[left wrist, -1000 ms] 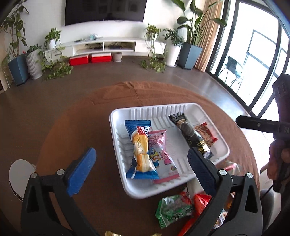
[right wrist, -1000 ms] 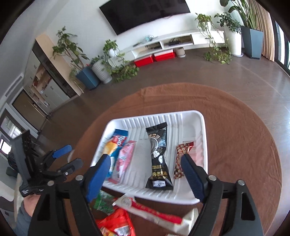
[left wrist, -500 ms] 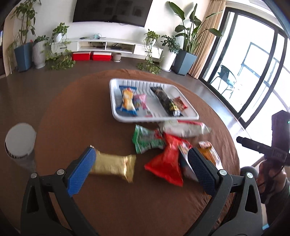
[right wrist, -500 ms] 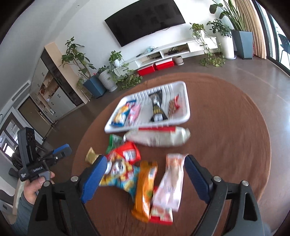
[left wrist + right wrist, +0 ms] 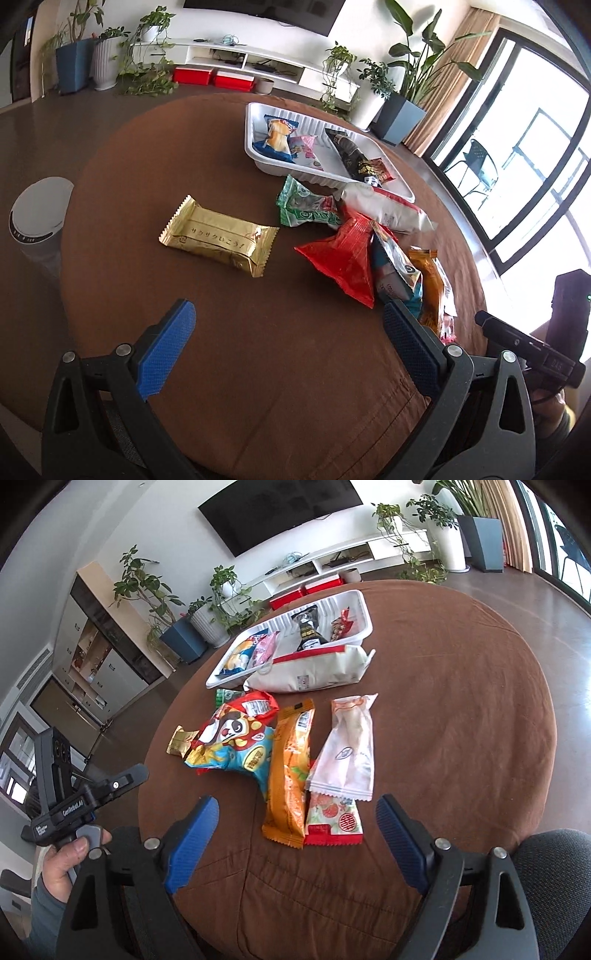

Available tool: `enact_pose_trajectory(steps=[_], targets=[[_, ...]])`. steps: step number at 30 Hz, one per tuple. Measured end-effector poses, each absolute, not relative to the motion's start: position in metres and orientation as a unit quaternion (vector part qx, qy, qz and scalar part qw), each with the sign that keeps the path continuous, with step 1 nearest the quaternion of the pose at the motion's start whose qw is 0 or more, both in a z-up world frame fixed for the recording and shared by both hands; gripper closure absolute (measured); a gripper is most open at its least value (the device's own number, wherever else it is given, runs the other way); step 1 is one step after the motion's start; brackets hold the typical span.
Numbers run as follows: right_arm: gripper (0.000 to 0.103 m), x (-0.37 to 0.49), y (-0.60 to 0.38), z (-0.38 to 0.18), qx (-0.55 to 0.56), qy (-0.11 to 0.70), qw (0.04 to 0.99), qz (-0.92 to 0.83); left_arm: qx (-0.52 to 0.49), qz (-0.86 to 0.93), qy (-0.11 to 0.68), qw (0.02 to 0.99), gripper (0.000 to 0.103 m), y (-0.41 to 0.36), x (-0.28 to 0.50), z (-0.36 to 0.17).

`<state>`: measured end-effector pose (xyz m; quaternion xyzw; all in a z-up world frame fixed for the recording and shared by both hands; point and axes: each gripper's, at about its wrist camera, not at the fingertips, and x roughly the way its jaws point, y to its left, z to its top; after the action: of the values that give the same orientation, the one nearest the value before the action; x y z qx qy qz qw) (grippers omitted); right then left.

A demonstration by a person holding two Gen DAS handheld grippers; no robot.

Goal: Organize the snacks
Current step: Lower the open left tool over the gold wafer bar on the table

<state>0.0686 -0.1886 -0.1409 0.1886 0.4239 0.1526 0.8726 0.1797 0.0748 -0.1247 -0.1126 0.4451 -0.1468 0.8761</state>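
Now both grippers hang wide open and empty, left gripper (image 5: 290, 343) near the gold packet (image 5: 218, 236), right gripper (image 5: 297, 834) over loose snacks (image 5: 291, 768); white tray (image 5: 364, 622) sits beyond, partly filled.

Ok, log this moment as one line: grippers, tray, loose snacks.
left gripper: open, empty | right gripper: open, empty | white tray: four packets inside | loose: gold packet apart, others piled beside tray
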Motion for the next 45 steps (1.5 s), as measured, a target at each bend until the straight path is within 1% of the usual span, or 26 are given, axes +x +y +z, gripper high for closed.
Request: enact_pose_trajectory(steps=[3,9,17,21,26,29,31,32,34,37,42,45], targets=[[0.014,0.068,-0.185,-0.144,0.187,0.428,0.869,0.162,-0.077,-0.156,0.441,0.88,0.0,0.08,0.191,-0.113],[0.014,0.068,-0.184,-0.147,0.19,0.435,0.864,0.169,0.05,-0.211,0.436,0.873,0.0,0.077,0.228,-0.098],[0.014,0.068,-0.185,-0.145,0.184,0.438,0.863,0.17,0.247,-0.29,0.427,0.82,0.0,0.053,0.271,-0.11],[0.014,0.071,-0.185,-0.148,0.187,0.447,0.858,0.169,0.317,-0.319,0.444,0.775,0.001,0.045,0.291,-0.124],[0.014,0.075,-0.184,-0.147,0.183,0.45,0.857,0.17,0.339,-0.36,0.484,0.723,0.001,0.046,0.305,-0.146],[0.014,0.079,-0.182,-0.144,0.179,0.448,0.859,0.174,0.368,-0.361,0.489,0.704,0.001,0.047,0.302,-0.159],[0.014,0.081,-0.181,-0.144,0.177,0.448,0.858,0.177,0.362,-0.359,0.497,0.702,0.003,0.051,0.305,-0.163],[0.014,0.082,-0.179,-0.145,0.177,0.448,0.858,0.179,0.347,-0.363,0.503,0.703,0.005,0.055,0.309,-0.163],[0.014,0.084,-0.176,-0.145,0.173,0.45,0.857,0.183,0.324,-0.37,0.514,0.702,0.016,0.058,0.31,-0.163],[0.014,0.086,-0.171,-0.142,0.162,0.449,0.858,0.189,0.312,-0.377,0.522,0.699,0.024,0.059,0.309,-0.162],[0.014,0.094,-0.162,-0.134,0.115,0.44,0.868,0.2,0.324,-0.372,0.51,0.705,0.025,0.052,0.294,-0.16],[0.014,0.101,-0.156,-0.131,0.085,0.443,0.867,0.211,0.315,-0.375,0.499,0.715,0.025,0.049,0.296,-0.153]])
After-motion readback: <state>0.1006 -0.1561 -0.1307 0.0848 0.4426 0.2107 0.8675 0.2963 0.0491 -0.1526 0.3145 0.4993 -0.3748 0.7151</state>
